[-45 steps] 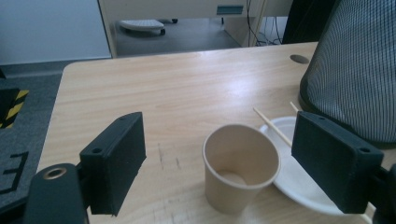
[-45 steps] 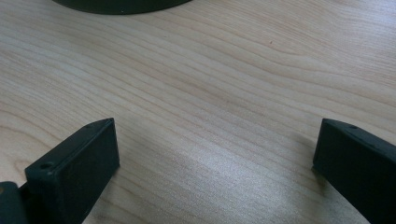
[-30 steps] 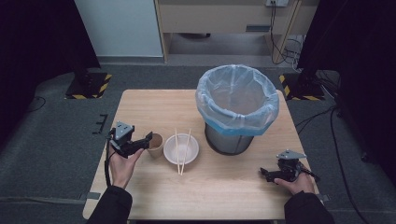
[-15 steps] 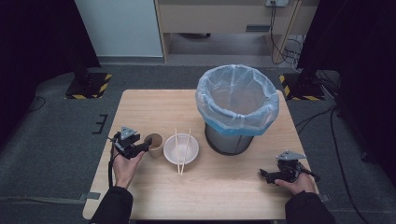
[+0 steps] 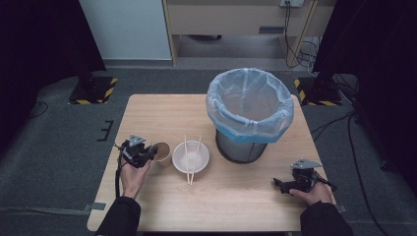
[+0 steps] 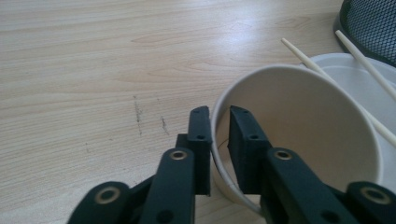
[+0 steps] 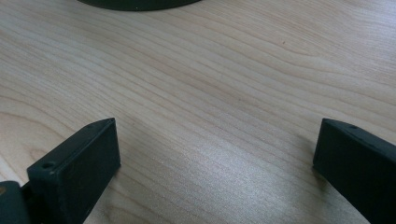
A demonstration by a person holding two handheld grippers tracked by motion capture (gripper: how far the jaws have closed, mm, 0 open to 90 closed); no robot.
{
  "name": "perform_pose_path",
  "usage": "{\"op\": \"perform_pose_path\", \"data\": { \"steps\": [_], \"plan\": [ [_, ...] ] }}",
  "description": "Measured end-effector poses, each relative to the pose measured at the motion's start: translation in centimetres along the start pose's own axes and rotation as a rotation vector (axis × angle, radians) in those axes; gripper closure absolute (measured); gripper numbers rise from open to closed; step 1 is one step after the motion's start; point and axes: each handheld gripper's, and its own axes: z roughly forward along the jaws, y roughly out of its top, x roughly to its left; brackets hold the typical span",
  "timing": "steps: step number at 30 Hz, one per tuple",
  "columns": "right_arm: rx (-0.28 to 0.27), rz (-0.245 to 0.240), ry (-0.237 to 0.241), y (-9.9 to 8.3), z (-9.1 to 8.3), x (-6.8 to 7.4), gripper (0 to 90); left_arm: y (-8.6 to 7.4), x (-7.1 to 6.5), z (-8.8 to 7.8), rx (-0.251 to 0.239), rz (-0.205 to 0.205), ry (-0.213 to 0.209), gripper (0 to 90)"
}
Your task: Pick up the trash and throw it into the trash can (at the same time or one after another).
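Note:
A brown paper cup (image 5: 163, 154) stands upright on the wooden table (image 5: 162, 113), left of a white bowl (image 5: 191, 160) with two chopsticks (image 5: 186, 158) laid across it. My left gripper (image 5: 150, 153) has just been closing and grips the cup's near wall. In the left gripper view one jaw sits outside the cup (image 6: 308, 135) and the other inside, my left gripper (image 6: 219, 112) pinching the rim. My right gripper (image 5: 281, 184) rests low at the table's front right. Its jaws stand wide apart in the right gripper view, and my right gripper (image 7: 215, 140) has only bare wood between them.
A black mesh bin (image 5: 250, 115) lined with a pale blue bag stands at the back right of the table, its base (image 7: 135, 3) just ahead of the right gripper. The bowl (image 6: 359, 79) and chopsticks (image 6: 306, 58) lie right behind the cup.
The left gripper has moved right to the cup and its jaws have closed onto the cup's wall. The right gripper has stayed put.

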Motion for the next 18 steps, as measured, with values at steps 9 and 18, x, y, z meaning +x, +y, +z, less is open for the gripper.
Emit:
{"op": "perform_pose_path", "data": {
  "steps": [9,18],
  "plan": [
    [0.0,-0.005,0.004,0.0,0.0,0.0,0.8,0.6,-0.5,-1.3,-0.054,-0.002,-0.02,82.1],
    [-0.001,-0.007,0.006,0.0,0.0,0.0,0.8,1.8,-0.5,-4.5,-0.198,-0.01,-0.005,81.9]
  ]
}}
